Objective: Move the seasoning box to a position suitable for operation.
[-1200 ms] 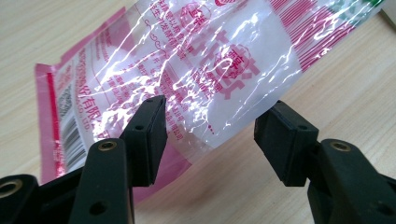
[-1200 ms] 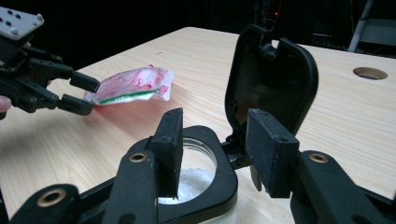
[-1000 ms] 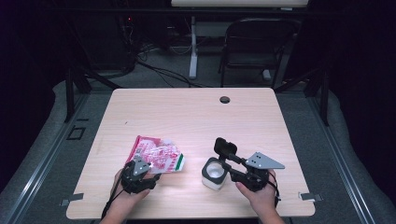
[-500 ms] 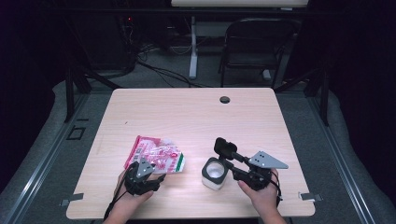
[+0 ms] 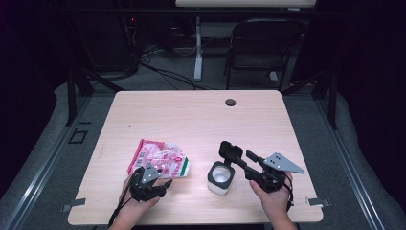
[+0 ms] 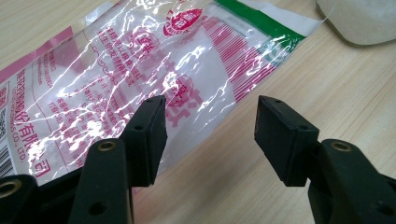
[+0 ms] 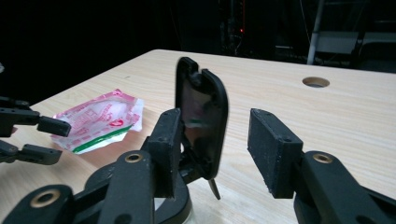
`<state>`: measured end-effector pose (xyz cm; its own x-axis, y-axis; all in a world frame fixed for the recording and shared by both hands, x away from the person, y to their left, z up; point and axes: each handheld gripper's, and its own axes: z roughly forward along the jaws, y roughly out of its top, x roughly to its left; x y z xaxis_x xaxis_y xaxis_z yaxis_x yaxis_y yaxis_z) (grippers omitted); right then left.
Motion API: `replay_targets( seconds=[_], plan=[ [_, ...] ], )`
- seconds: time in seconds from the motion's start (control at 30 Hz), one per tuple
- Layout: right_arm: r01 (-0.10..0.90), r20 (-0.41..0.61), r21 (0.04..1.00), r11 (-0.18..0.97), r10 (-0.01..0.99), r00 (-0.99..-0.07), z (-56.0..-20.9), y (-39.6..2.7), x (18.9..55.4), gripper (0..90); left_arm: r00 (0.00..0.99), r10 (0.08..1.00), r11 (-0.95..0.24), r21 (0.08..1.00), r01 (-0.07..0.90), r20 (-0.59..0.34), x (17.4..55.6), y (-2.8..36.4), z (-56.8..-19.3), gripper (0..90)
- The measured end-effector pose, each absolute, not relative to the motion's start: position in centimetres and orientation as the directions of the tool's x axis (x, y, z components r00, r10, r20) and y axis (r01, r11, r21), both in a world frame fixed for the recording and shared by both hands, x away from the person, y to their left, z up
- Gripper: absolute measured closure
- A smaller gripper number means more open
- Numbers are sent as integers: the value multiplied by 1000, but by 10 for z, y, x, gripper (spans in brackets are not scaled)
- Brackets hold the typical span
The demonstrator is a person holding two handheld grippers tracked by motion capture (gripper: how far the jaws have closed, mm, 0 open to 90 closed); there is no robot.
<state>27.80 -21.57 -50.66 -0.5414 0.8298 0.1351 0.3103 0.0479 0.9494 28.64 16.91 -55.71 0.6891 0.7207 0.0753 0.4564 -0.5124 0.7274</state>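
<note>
The jar (image 5: pixel 220 178) stands on the table (image 5: pixel 201 120) near its front edge, black flip lid (image 7: pixel 201 117) upright. The right hand-held gripper (image 7: pixel 217 149) has just been widening, letting the lid go; the left hand-held gripper (image 6: pixel 210 135) hovers released over the packet (image 6: pixel 140 79).

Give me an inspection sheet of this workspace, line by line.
Surface: light wood table, round grommet hole.
Job's things: pink-and-clear plastic packet lying flat; white container, black flip lid raised.
Clutter: nothing seen.
Grippers: left gripper open by the packet's edge; right gripper, jaws just been opening, lid between them.
Cables: one trails from the left gripper; more on the floor.
Surroundings: dark room, folding chair.
</note>
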Motion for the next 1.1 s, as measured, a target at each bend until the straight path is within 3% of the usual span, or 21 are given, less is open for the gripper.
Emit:
replay_targets(
  seconds=[0.43,0.83,1.1],
  plan=[
    [321,128,944,73,817,-562,-508,-211,288,548,684,726,-513,723,463,76,285,170,-560,439],
    [280,59,951,129,816,-575,-504,-204,293,699,671,737,-505,722,473,76,283,176,-560,440],
    [283,38,946,160,811,-584,-506,-202,298,698,661,746,-499,723,479,77,281,180,-560,440]
  ],
)
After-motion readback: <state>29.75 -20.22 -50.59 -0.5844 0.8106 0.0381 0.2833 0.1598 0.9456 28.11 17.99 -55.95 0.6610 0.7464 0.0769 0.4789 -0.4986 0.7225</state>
